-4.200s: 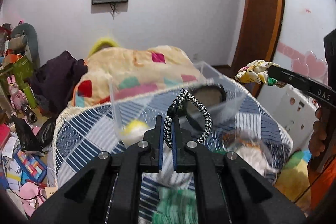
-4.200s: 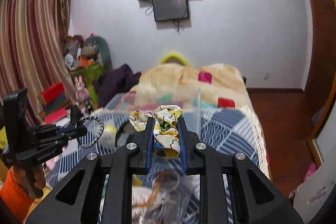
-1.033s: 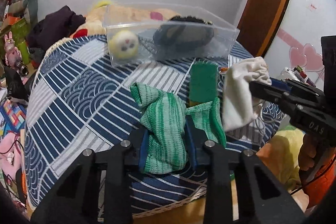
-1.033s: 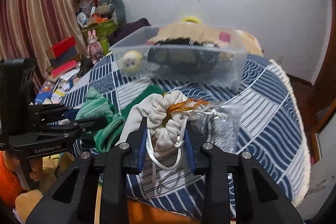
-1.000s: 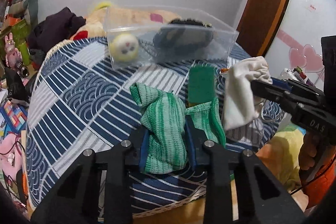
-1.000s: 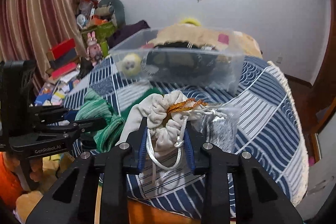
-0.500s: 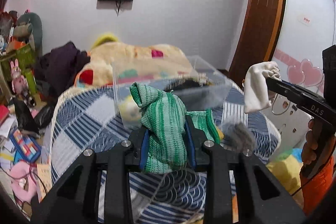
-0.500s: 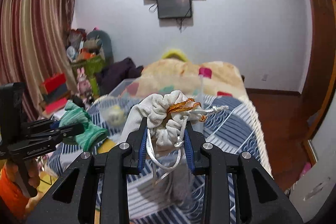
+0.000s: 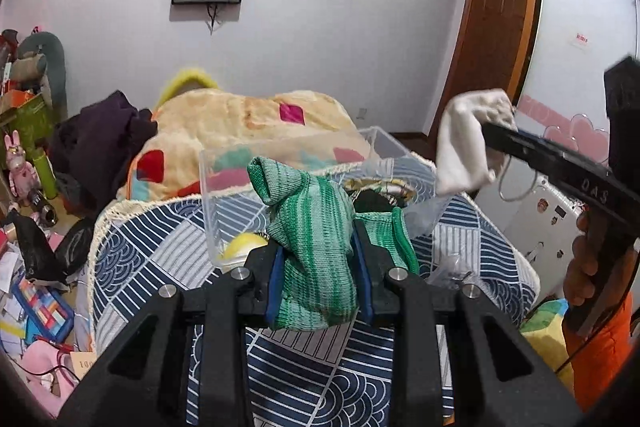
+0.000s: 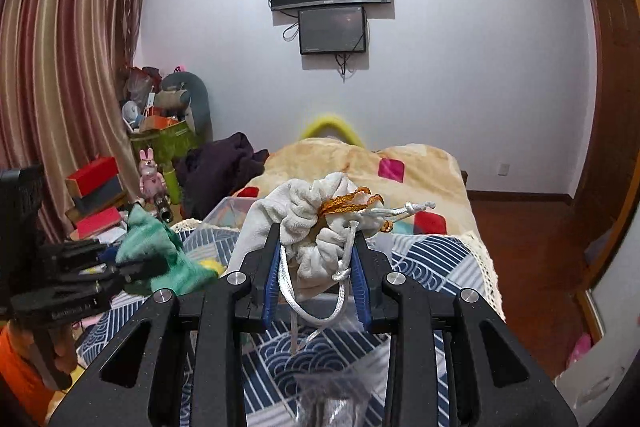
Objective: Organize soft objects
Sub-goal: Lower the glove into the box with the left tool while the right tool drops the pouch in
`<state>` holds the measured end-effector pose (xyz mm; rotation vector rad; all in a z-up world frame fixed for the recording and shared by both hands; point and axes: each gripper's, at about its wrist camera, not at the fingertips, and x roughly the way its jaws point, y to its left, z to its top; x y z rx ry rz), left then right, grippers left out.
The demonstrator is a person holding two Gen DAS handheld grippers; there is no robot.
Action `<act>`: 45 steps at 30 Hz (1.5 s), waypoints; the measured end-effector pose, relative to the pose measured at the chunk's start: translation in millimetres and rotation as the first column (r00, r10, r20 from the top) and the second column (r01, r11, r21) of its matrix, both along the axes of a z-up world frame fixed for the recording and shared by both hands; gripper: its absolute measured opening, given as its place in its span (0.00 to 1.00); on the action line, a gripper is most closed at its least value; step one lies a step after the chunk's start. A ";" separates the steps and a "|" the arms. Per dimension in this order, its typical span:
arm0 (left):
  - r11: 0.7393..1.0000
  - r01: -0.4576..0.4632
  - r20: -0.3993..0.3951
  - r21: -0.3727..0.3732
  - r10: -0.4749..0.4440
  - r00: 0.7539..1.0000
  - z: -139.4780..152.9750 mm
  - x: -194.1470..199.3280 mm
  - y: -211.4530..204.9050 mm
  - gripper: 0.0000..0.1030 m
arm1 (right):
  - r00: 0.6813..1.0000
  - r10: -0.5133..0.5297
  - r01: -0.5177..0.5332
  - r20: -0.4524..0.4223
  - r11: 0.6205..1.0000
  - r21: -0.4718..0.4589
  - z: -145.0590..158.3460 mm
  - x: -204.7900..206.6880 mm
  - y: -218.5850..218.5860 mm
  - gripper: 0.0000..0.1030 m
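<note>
My left gripper [image 9: 318, 275] is shut on a green striped knit cloth [image 9: 316, 243] and holds it in the air just before the clear plastic bin [image 9: 288, 167] on the bed. My right gripper [image 10: 316, 279] is shut on a white drawstring pouch [image 10: 316, 227] with an orange cord, also raised near the bin [image 10: 224, 211]. The pouch shows at the right of the left wrist view [image 9: 468, 151]; the green cloth shows at the left of the right wrist view [image 10: 160, 251]. A yellow soft ball [image 9: 242, 243] and dark items lie in the bin.
The bed has a blue patterned quilt [image 9: 160, 251] and a cream blanket [image 9: 248, 123] behind the bin. A small clear bag [image 10: 332, 403] lies on the quilt near me. Clutter and boxes [image 10: 96, 195] fill the floor at the left. A wooden door [image 9: 496, 39] stands at the right.
Both grippers have lifted their loads off the quilt and carried them up and forward to the bin. The green cloth and the pouch now hang in the air.
</note>
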<state>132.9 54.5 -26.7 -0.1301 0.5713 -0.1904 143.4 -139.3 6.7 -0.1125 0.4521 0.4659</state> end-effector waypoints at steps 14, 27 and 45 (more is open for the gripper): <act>0.994 -0.107 -0.034 -0.025 0.106 0.994 -20.9 33.0 24.0 0.30 | 0.994 0.058 -0.068 -0.089 0.991 -0.117 -35.2 23.2 32.8 0.27; 0.991 -0.134 -0.069 -0.015 0.132 0.989 -20.2 96.1 31.6 0.30 | 0.997 0.017 -0.026 -0.069 0.991 -0.129 -12.4 48.9 36.8 0.27; 0.995 -0.092 -0.167 0.044 0.098 0.981 -48.8 124.8 15.0 0.61 | 0.965 -0.061 -0.008 -0.255 0.966 -0.258 -54.0 92.5 47.9 0.46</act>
